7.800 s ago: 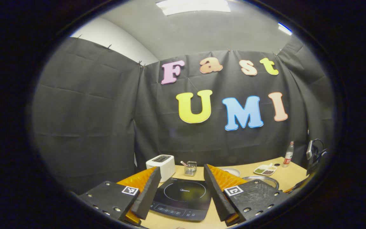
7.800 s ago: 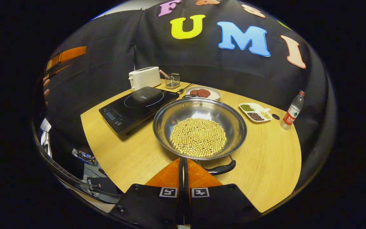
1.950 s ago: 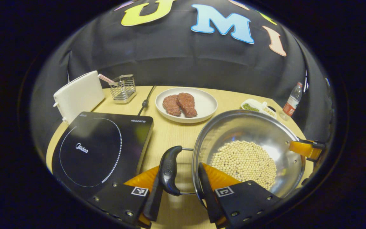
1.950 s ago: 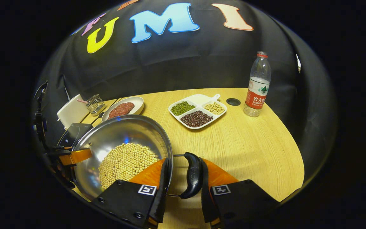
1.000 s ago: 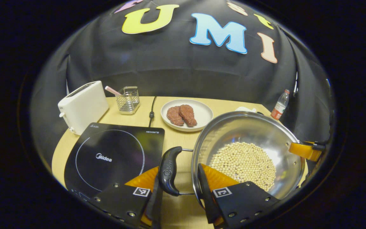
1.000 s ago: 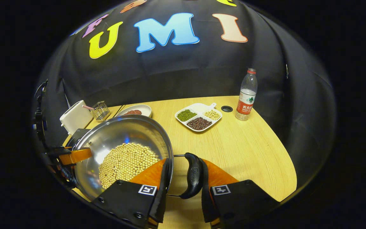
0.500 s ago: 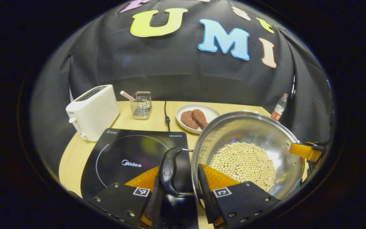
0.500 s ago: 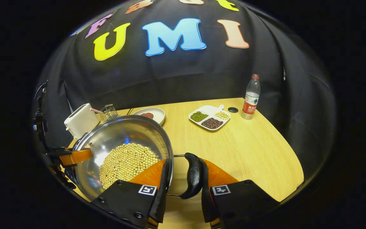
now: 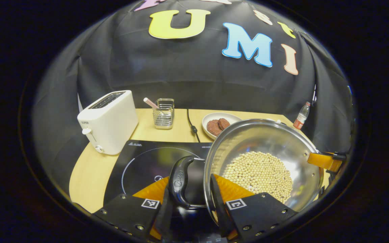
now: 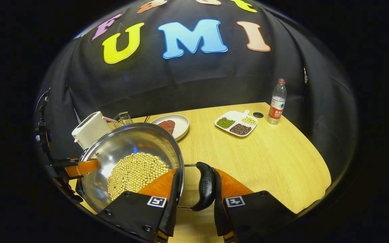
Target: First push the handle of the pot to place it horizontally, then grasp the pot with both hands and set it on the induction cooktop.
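We are carrying the pot (image 9: 262,165) leftward: since a second ago the induction cooktop (image 9: 147,162) has been sliding in under the left tongs (image 9: 189,202), and the counter (image 10: 258,158) is widening beyond the right tongs (image 10: 194,199). Going left to right, the left tongs are straddling the pot's left handle (image 9: 179,180), though we cannot tell whether both fingers are pressing; the pot's handle-to-handle axis is running between both tongs; the right tongs are pinching the right handle (image 10: 206,189). The cooktop's ring is lying just left of the pot.

- The left gripper (image 9: 191,206) is held with one finger on each side of a pot handle (image 9: 178,180).
- The right gripper (image 10: 194,202) is closed around the other handle (image 10: 205,189).
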`<control>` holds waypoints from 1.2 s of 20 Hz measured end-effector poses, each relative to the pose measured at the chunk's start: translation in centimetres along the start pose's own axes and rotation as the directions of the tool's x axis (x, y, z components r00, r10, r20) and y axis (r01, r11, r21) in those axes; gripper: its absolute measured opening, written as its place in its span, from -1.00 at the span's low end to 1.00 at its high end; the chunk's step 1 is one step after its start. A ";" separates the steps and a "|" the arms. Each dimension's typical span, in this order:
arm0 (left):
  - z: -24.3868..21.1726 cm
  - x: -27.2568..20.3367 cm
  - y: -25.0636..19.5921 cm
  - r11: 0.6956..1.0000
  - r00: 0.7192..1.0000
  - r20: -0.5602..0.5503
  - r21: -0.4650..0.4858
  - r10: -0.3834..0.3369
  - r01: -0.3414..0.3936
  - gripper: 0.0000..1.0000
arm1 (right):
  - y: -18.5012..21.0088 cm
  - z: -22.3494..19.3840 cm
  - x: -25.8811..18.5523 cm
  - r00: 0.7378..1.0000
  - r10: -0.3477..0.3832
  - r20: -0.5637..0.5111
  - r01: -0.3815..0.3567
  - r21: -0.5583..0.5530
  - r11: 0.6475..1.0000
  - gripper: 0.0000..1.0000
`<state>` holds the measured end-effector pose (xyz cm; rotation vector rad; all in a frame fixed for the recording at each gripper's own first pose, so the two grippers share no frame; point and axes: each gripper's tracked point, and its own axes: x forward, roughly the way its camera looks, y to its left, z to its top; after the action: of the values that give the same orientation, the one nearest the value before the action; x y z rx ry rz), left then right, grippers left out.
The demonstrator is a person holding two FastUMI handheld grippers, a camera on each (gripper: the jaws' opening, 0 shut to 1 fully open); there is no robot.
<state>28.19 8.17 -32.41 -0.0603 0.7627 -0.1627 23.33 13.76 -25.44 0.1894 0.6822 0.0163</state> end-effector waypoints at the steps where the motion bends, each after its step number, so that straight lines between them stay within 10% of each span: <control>1: -0.1 0.1 0.6 1.000 1.000 0.001 -0.001 0.002 -0.002 0.13 | 0.6 0.0 0.2 1.000 0.002 0.000 -0.002 -0.003 1.000 -0.02; 24: -0.3 0.6 16.2 0.995 0.996 -0.023 -0.037 0.088 -0.088 0.18 | 14.9 -1.6 3.7 0.997 0.077 -0.024 -0.078 -0.030 0.996 -0.10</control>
<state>30.41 24.02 -34.88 -0.0609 0.7880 -0.0651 25.94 28.96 -26.29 0.1858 0.6967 0.1037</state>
